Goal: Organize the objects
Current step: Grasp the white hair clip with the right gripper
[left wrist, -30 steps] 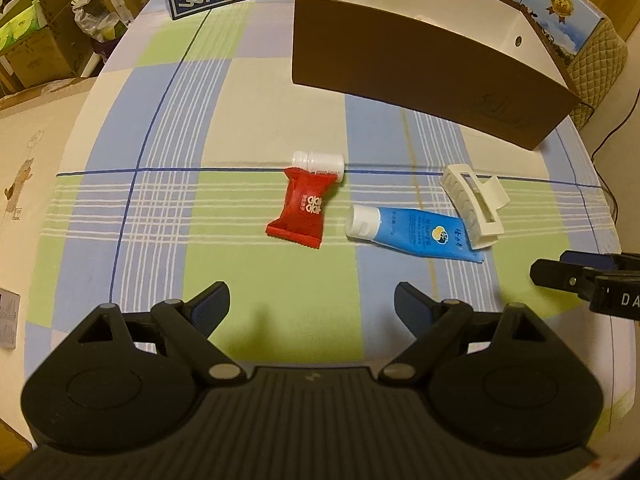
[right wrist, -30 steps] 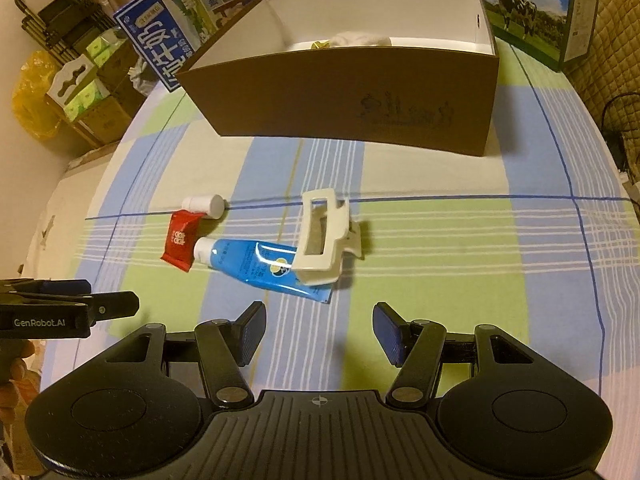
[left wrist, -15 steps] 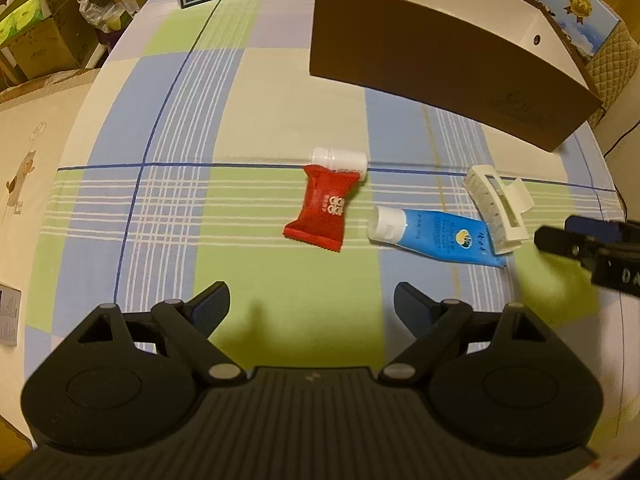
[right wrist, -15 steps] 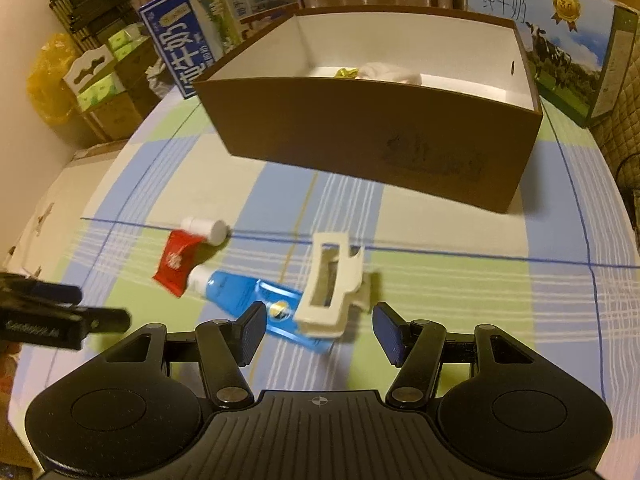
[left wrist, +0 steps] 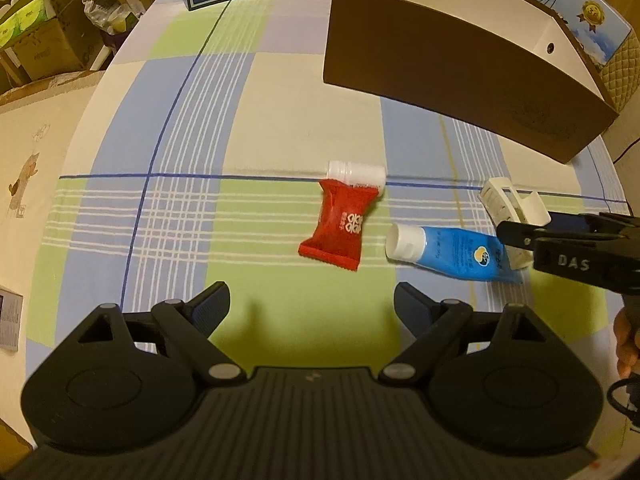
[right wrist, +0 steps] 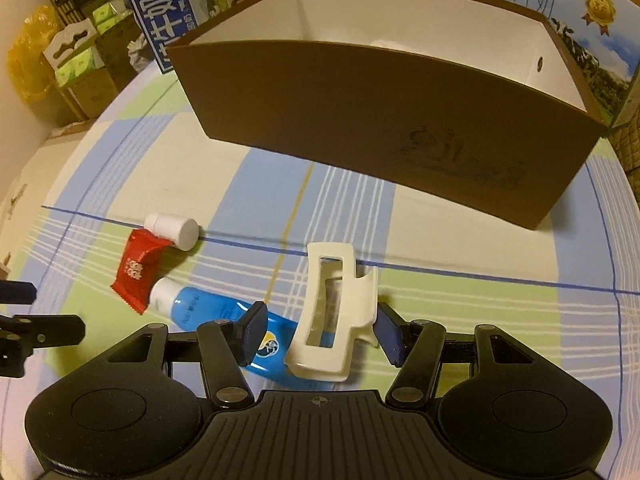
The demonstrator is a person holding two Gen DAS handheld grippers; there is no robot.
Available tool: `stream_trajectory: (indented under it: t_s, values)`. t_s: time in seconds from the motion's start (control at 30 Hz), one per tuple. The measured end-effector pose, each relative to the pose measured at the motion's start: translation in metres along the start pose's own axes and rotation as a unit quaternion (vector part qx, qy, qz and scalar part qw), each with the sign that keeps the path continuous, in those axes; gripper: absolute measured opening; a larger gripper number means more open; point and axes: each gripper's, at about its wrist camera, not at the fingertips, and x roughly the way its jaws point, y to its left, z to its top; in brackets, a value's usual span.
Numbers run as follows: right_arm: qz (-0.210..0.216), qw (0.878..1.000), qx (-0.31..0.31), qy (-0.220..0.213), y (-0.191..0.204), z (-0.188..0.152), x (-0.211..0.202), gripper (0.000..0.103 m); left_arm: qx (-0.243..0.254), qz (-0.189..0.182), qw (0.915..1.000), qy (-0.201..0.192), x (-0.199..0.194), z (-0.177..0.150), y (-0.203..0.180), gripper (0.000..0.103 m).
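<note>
Four loose items on the checked cloth, brown box behind.
We note a white hair clip resting on a blue tube; a red sachet overlaps a small white bottle lying flat; the box stands open.

I read this as home, lived-in room doubling as storage. Counter wears soft checked cloth in blue, green, cream, domestic pattern. Milk cartons with Chinese print stand at far edge. Stacked cardboard boxes and tissue packs crowd floor at left, yellow plastic bag beside them. Quilted cushion at right edge. Small toiletries and snack pouch lie about. Warm, dim household lighting throughout.
</note>
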Motion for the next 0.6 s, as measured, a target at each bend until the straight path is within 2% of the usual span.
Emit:
stream_trajectory:
  t_s: [0.3,0.33,0.37,0.4,0.6]
  values:
    - [-0.005,1.0,-0.001,0.004,-0.002,0.005,0.015,0.055,0.015,-0.01,0.9998,-0.008,0.009,0.012,-0.005,0.086]
    - [-0.004,1.0,-0.005,0.001,-0.002,0.005,0.015,0.054,0.017,-0.011,0.9997,-0.009,0.01,0.014,-0.006,0.086]
    - [-0.006,1.0,-0.011,-0.002,-0.002,0.004,0.016,0.042,0.02,-0.013,0.9997,-0.01,0.012,0.016,-0.006,0.086]
    - [-0.009,1.0,-0.018,-0.002,-0.002,0.004,0.017,0.038,0.022,-0.014,0.9996,-0.011,0.013,0.016,-0.007,0.087]
    - [-0.009,1.0,0.009,-0.018,-0.017,0.003,0.011,0.038,0.036,-0.019,0.999,-0.017,0.021,0.026,-0.01,0.086]
